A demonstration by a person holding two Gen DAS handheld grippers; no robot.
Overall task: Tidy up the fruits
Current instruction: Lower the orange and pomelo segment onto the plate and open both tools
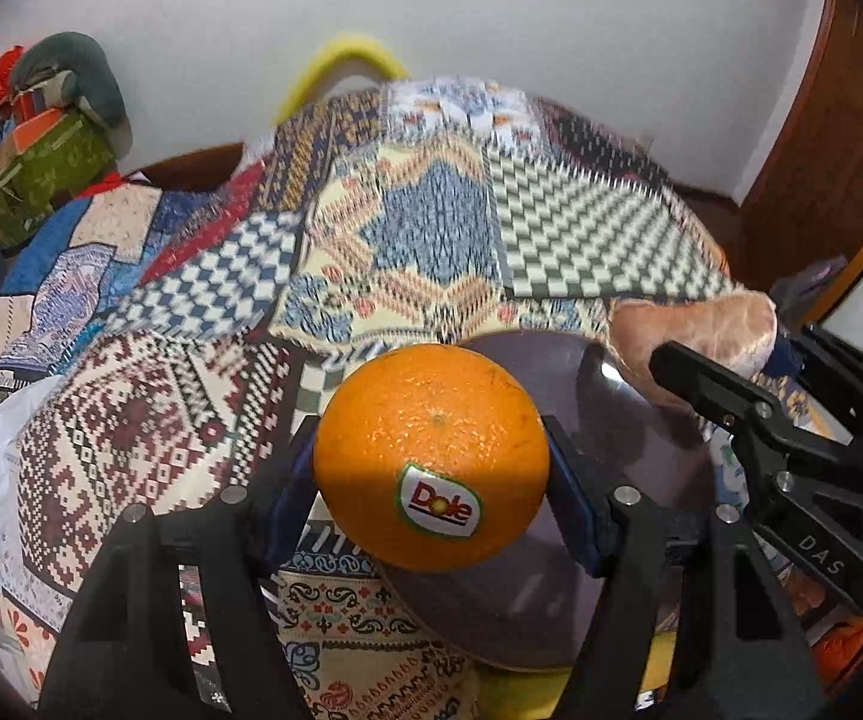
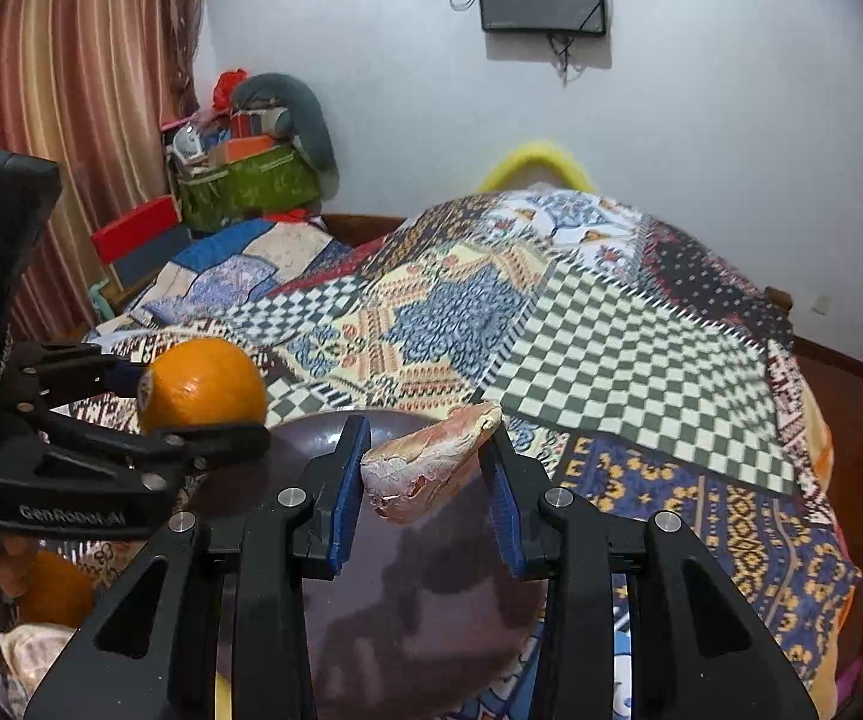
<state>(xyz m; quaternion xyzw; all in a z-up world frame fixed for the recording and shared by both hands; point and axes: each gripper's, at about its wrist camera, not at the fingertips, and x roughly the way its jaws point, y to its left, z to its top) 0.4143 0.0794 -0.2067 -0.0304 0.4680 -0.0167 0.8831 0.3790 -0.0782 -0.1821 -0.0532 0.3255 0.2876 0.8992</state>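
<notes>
Left tool [image 1: 431, 468] clamps a Dole-stickered orange [image 1: 431, 456] between its blue pads, above a dark purple bowl [image 1: 641, 432] on the quilt-covered bed [image 2: 611, 330]. Right tool [image 2: 425, 474] grips a peeled pinkish citrus segment [image 2: 431, 462] over the same bowl.

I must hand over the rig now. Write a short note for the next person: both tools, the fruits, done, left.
Left tool: shut on the orange, held over the dark plate.
Right tool: shut on the peeled pinkish fruit piece, also over the plate.
Done: both fruits picked up; nothing is on the plate yet.
Left: probably set both down on the plate, then fetch the other orange fruit at the lower left of the right wrist view.
</notes>
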